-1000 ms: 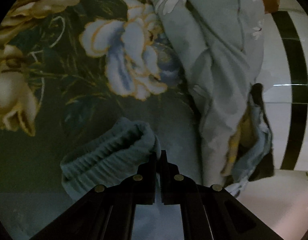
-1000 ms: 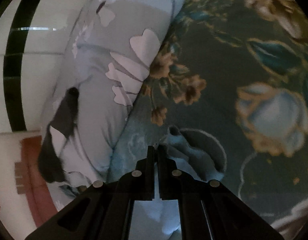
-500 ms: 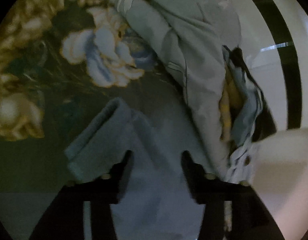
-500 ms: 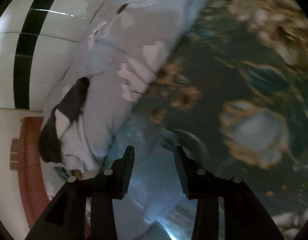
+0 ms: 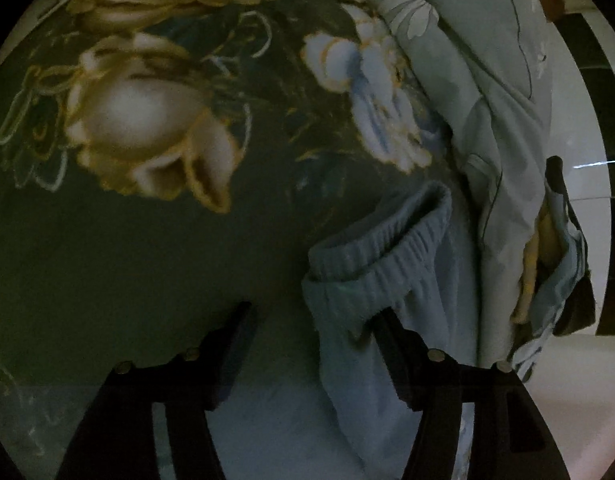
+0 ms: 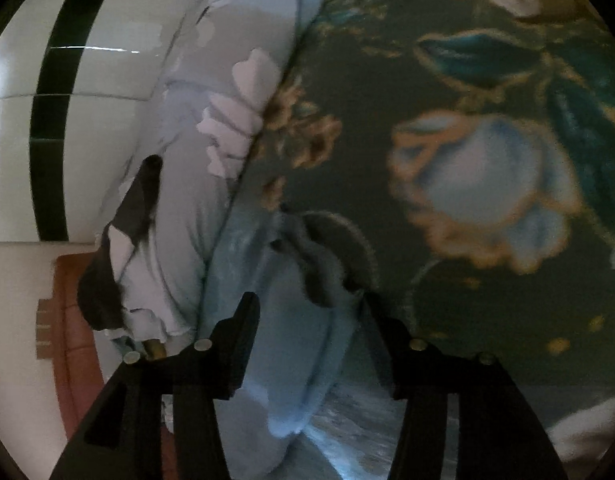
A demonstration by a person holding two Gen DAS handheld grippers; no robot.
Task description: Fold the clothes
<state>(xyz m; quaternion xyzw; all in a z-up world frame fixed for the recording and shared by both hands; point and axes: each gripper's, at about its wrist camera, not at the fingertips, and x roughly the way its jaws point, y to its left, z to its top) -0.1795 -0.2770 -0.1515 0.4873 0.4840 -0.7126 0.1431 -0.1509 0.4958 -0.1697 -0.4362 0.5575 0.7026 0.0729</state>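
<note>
Two black grippers hang with fingers spread wide over a dim bed, neither one holding anything. At the bottom of the left wrist view, the left gripper (image 5: 313,316) has its right finger lying over a pair of pale blue trousers (image 5: 387,292), while its left finger sits over the dark flowered bedspread (image 5: 155,240). The trousers' ribbed waistband (image 5: 381,240) is folded over just beyond the fingertips, right of centre. Farther right, a rumpled light grey quilt with white flowers (image 5: 487,100) runs up the frame, with a white tiled wall and its black stripe (image 5: 587,120) at the far right edge. In the right wrist view, the right gripper (image 6: 309,300) straddles the other end of the blue cloth (image 6: 299,344), which lies low in the frame between its fingers. Beyond, the quilt (image 6: 195,184) fills the left centre and the bedspread (image 6: 467,272) the right, with the wall (image 6: 87,132) at upper left.
</note>
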